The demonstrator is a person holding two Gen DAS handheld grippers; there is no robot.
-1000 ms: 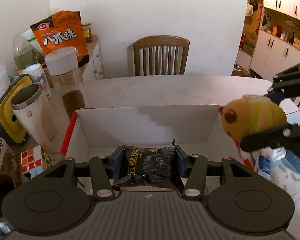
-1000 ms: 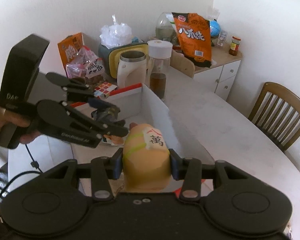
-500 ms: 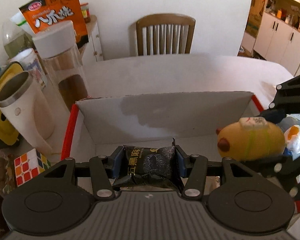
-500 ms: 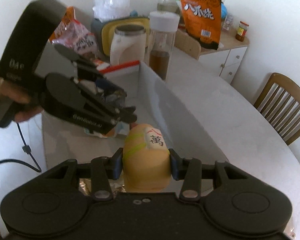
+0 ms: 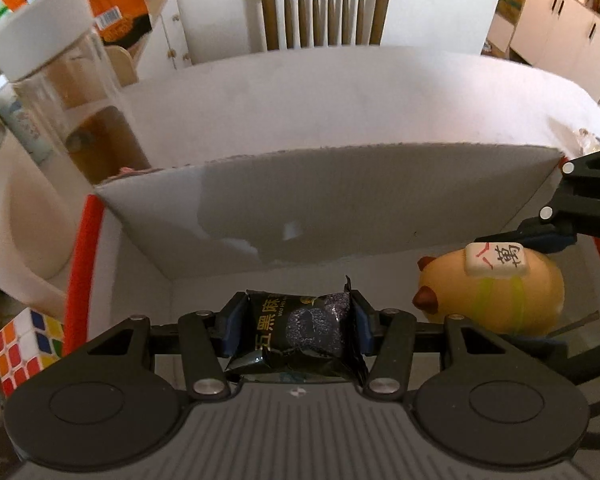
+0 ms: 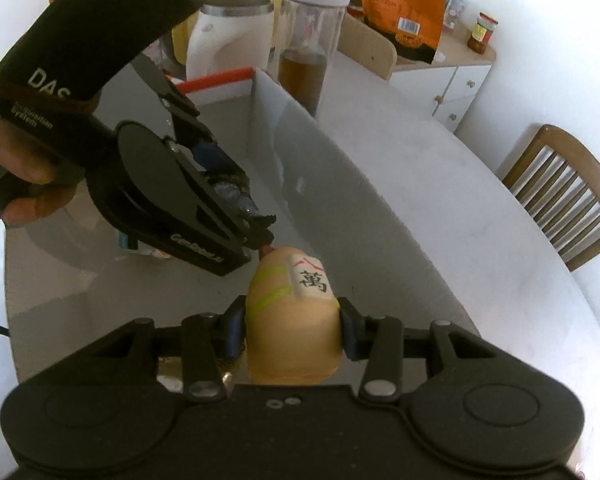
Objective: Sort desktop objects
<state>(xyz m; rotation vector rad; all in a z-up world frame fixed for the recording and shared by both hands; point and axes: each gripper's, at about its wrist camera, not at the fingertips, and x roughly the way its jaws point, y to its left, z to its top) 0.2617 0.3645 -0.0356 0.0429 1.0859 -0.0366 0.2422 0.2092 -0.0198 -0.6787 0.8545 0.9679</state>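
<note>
White cardboard box [image 5: 340, 200] with a red rim holds your two loads: left gripper [image 5: 296, 328] clamps a black snack packet [image 5: 300, 332], right gripper [image 6: 294, 332] a yellow squishy toy [image 6: 292, 320].

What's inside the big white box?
Both grippers dip into the box: the left gripper holds a black snack packet, the right gripper a yellow squishy toy. Something lies underneath, mostly covered by the grippers.

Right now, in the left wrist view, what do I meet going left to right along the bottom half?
Rubik's cube → red box edge → black snack packet in the left gripper → yellow plush toy held by the right gripper.
</note>
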